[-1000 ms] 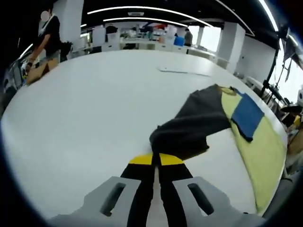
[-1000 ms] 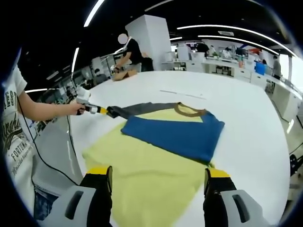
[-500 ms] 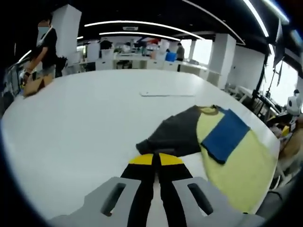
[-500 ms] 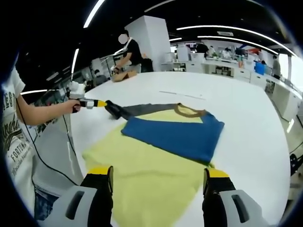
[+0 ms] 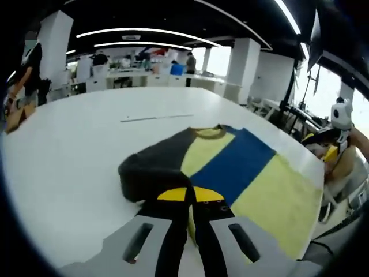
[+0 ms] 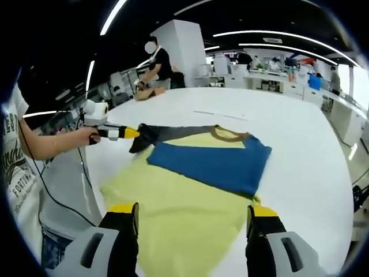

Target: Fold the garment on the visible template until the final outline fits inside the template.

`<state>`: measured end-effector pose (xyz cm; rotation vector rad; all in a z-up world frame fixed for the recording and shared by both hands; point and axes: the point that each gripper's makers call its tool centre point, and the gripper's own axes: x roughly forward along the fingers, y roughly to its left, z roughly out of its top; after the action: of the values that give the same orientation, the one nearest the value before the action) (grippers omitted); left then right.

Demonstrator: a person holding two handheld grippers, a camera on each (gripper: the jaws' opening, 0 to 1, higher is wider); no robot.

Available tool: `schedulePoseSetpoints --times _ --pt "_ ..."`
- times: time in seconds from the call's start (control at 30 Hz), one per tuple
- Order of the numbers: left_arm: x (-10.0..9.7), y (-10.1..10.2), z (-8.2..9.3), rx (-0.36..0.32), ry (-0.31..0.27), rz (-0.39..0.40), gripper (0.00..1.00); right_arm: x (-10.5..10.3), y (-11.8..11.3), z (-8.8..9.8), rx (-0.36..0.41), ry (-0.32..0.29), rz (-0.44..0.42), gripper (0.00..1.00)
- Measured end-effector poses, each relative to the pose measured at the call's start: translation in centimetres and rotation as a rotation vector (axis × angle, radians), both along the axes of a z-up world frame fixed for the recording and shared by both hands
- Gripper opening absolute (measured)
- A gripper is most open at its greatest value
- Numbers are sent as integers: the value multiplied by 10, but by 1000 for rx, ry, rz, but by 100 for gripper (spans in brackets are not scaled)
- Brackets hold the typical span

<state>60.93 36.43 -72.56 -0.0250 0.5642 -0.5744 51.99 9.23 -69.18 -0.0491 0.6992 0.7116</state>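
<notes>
Left tongs (image 5: 189,195) pinching one garment's (image 5: 242,173) dark sleeve (image 5: 153,173), right tongs (image 6: 193,216) spread, one white table (image 6: 300,150).

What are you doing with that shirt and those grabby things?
A person is folding a yellow shirt on a big white table. The left tool is pinched shut on the shirt's dark grey sleeve, lifted and bunched toward the shirt's middle. A blue sleeve already lies folded across the body. The right tool hangs open over the shirt's near edge, holding nothing.
</notes>
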Motion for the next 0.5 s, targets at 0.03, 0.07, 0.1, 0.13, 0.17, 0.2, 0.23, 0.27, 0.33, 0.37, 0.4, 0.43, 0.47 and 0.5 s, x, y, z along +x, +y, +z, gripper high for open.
schedulePoseSetpoints --times 0.03,0.07,0.1,0.13,0.17,0.2,0.23,0.27,0.33,0.37,0.4,0.43,0.47,0.5 --pt "-1 -3 -3 6 6 -9 0 0 0 0 0 0 -1 74" --pt "-1 -7 -8 20 6 -22 0 -1 -1 0 0 0 -2 74" --pt "-1 -8 -12 23 14 -22 0 -1 -1 0 1 0 -4 74" --pt "-1 -10 -19 18 34 -26 0 -1 -2 0 0 0 -6 74" --pt "-2 -12 -22 16 42 -30 0 -1 -2 0 0 -1 -7 75" --pt "-2 -13 -25 19 47 -27 0 -2 -2 0 2 0 -9 75" --pt "-3 -16 -30 23 53 -30 0 -2 -2 0 3 1 -10 75" --pt "-4 -17 -31 25 56 -32 0 -3 -2 -1 4 3 -10 75" --pt "-5 -20 -37 35 67 -38 0 -4 -2 -1 4 5 -9 76" --pt "-6 -20 -41 40 83 -44 0 -5 -1 -2 4 5 -6 76" --pt "-7 -21 -43 41 90 -47 0 -6 -1 -1 3 4 -3 77" --pt "-8 -21 -43 39 91 -50 0 -6 -1 -1 4 2 0 77" --pt "-8 -22 -43 39 93 -51 0 -6 0 -1 4 1 2 78" --pt "-9 -23 -44 41 96 -56 0 -6 0 -1 5 0 4 78"
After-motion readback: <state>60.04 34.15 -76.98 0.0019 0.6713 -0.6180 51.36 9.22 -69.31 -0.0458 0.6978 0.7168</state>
